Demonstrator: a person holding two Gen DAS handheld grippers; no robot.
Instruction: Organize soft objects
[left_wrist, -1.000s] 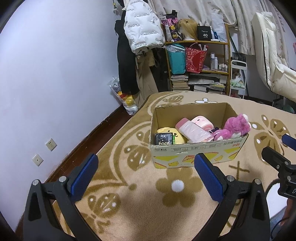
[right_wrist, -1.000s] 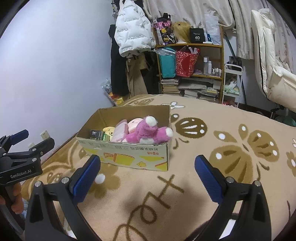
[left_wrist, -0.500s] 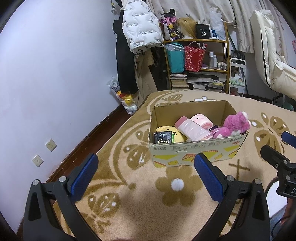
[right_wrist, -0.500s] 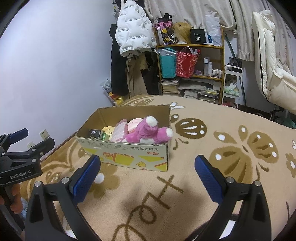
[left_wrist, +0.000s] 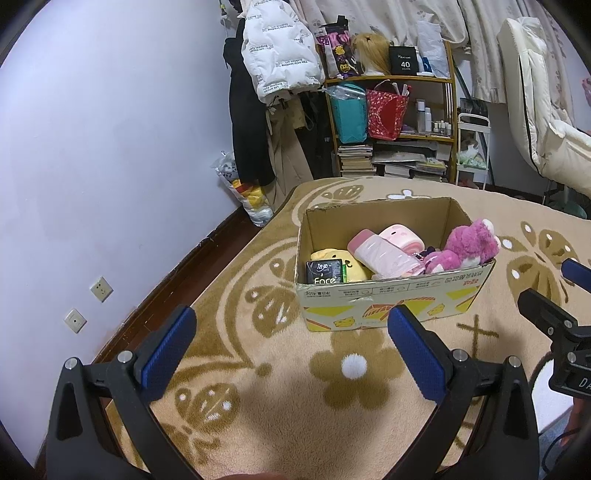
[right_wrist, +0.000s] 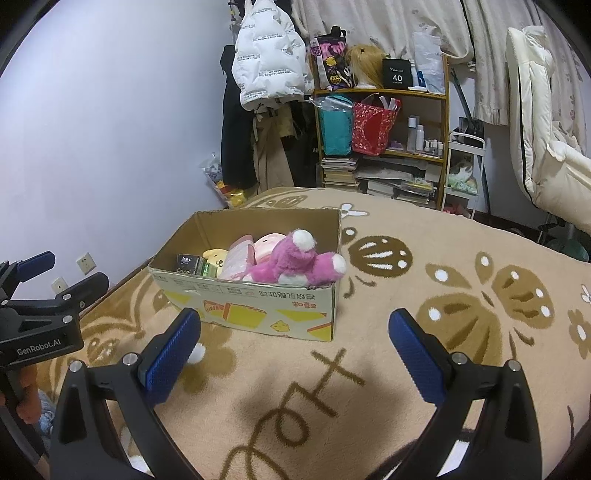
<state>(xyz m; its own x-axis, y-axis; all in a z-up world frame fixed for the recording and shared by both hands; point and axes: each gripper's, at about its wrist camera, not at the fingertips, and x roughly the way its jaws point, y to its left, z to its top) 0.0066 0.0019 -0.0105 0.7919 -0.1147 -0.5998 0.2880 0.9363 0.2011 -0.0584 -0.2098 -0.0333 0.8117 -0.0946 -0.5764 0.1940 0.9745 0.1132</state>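
Hiding behind box wall (left_wrist: 388, 291): tissue pack (left_wrist: 325, 271)

Both grippers are held side by side, pointing forward, each with its jaws spread wide and nothing between the blue pads. The left gripper (left_wrist: 291, 345) sits level with the right gripper (right_wrist: 293, 345). A hand (right_wrist: 27, 404) grips the left gripper's handle from below.

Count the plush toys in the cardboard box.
2 clearly plush: the pink plush bear at the right end of the cardboard box, one paw over the rim, and the yellow plush near the left end behind the black tissue pack. Others may be hidden underneath.
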